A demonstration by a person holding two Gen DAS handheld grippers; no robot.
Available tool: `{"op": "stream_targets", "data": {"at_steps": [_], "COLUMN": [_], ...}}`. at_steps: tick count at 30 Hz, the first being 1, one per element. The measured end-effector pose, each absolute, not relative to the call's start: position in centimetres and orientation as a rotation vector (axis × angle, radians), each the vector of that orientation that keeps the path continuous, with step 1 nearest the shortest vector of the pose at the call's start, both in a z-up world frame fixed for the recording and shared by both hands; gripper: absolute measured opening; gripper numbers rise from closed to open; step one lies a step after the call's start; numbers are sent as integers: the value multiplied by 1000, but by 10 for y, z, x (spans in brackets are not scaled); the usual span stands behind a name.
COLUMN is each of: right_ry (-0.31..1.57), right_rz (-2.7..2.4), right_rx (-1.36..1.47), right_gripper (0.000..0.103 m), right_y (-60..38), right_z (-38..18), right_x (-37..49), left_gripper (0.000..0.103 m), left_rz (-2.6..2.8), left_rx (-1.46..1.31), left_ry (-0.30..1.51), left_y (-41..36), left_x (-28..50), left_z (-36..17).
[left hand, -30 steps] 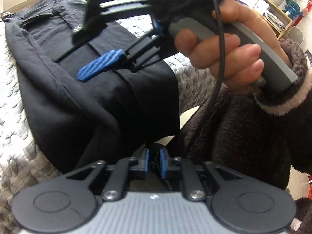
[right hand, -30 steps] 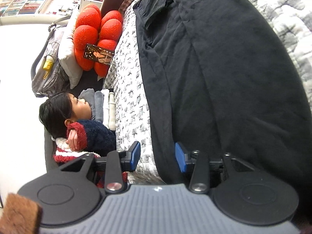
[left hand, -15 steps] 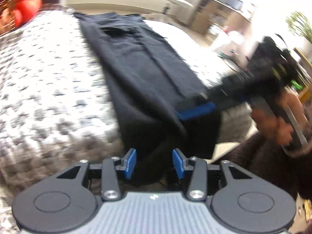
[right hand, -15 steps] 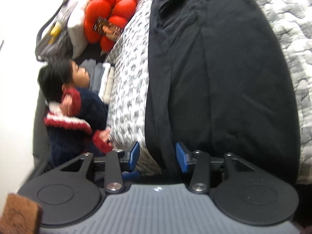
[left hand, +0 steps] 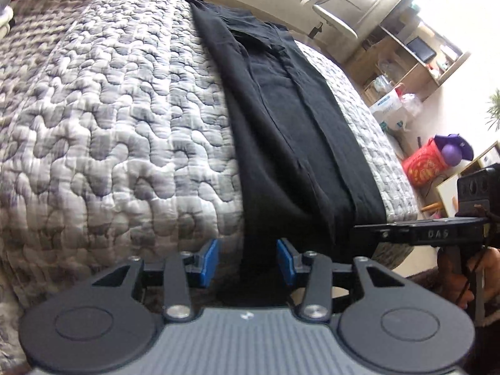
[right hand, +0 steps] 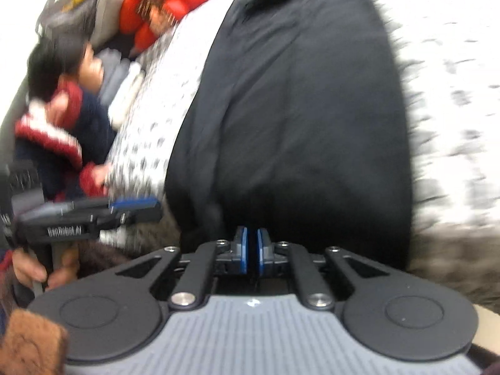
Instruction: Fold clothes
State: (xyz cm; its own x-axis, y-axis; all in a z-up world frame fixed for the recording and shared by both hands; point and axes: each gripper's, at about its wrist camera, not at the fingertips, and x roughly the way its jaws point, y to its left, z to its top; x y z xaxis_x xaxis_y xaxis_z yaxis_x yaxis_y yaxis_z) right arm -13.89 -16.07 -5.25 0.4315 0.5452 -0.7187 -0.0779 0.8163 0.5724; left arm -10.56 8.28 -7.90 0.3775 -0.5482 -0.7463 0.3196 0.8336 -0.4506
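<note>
One black garment (left hand: 281,118), folded lengthwise, lies on one grey quilted bedspread (left hand: 109,118). Two claws show: the left claw (left hand: 247,261) and the right claw (right hand: 252,250), each with two blue pads. One red flower-shaped cushion (right hand: 168,3) sits past the bed's far end. One red bag (left hand: 425,168) and one white desk lamp (left hand: 328,3) stand in the room. One other person (right hand: 62,103) is beside the bed.

The left gripper (left hand: 247,261) points steeply down, blue fingers (left hand: 208,261) parted. The right gripper (right hand: 252,251) (just been closing) shows its fingers (right hand: 242,250) nearly together, a hand (right hand: 37,268) gripping each handle.
</note>
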Motion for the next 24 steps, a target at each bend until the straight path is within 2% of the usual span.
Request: {"op": "stream_targets", "data": {"at_steps": [2, 5, 6, 8, 18, 19, 21, 24], "right_ry": [1047, 1042, 1044, 1041, 1054, 1053, 1049, 1044], "right_rz": [431, 467, 468, 458, 471, 472, 469, 463], "right_rx": [544, 570, 573, 573, 616, 622, 631, 658], "right_gripper": [18, 20, 32, 44, 44, 44, 44, 44], "right_y": [-173, -173, -173, -172, -163, -163, -164, -166], "right_z": [-53, -56, -57, -57, -58, -58, -57, -56], "right_x": [-142, -145, -145, -145, -141, -140, -140, -139], "left_gripper": [42, 42, 42, 42, 41, 32, 2, 0], "left_rz": [-609, -670, -682, -702, -726, -725, -706, -668], "left_rx": [-234, -139, -101, -30, 209, 231, 258, 251], "left_ry": [1055, 1057, 1061, 1062, 1005, 1000, 991, 971], "left_y": [78, 64, 58, 49, 0, -5, -10, -10], "left_x": [-108, -113, -115, -121, -135, -139, -146, -160], "left_z": [-80, -80, -81, -82, -89, -89, -87, -76]}}
